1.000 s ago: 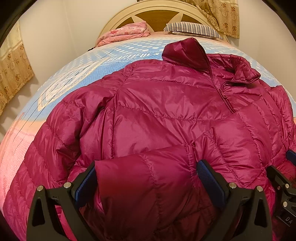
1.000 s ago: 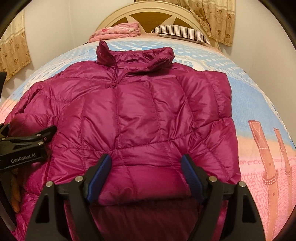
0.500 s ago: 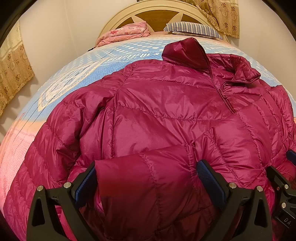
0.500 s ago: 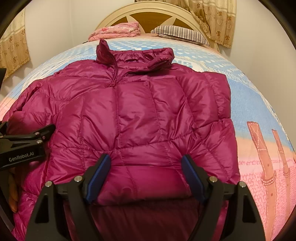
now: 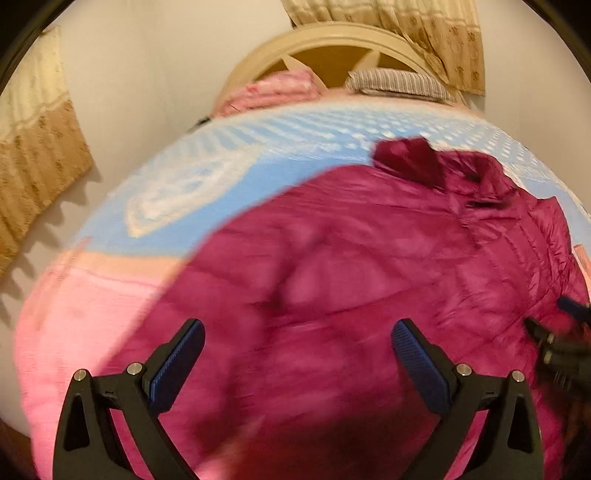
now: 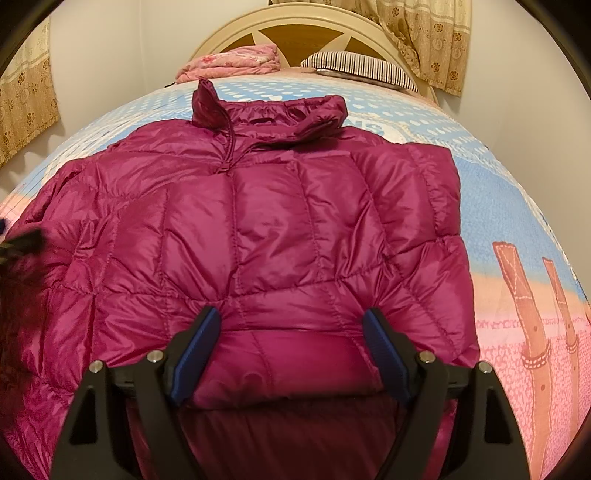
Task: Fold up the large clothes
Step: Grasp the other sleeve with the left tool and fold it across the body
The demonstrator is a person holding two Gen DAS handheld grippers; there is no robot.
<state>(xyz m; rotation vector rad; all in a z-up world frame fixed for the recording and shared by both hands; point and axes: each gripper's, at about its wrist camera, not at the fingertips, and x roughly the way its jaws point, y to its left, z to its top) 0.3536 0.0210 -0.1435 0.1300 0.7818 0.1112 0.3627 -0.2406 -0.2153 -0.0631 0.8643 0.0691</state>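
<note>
A magenta quilted puffer jacket [image 6: 266, 229] lies front up on the bed, collar toward the headboard, its right side folded in. It also shows, blurred, in the left wrist view [image 5: 351, 280]. My left gripper [image 5: 297, 354] is open above the jacket's lower left part, nothing between its blue pads. My right gripper [image 6: 291, 339] is open, its fingers straddling a folded piece of the jacket near the hem. The right gripper's tip shows at the right edge of the left wrist view [image 5: 561, 339].
The bed has a blue, white and pink patterned cover [image 6: 517, 206]. A folded pink blanket [image 6: 229, 62] and a striped pillow [image 6: 362, 66] lie by the cream headboard [image 6: 295, 26]. Walls and curtains stand on both sides.
My left gripper has risen and pulled back fast; its view is blurred and shows more of the bed. The folded sleeve no longer sits between its fingers. The right gripper has barely moved.
</note>
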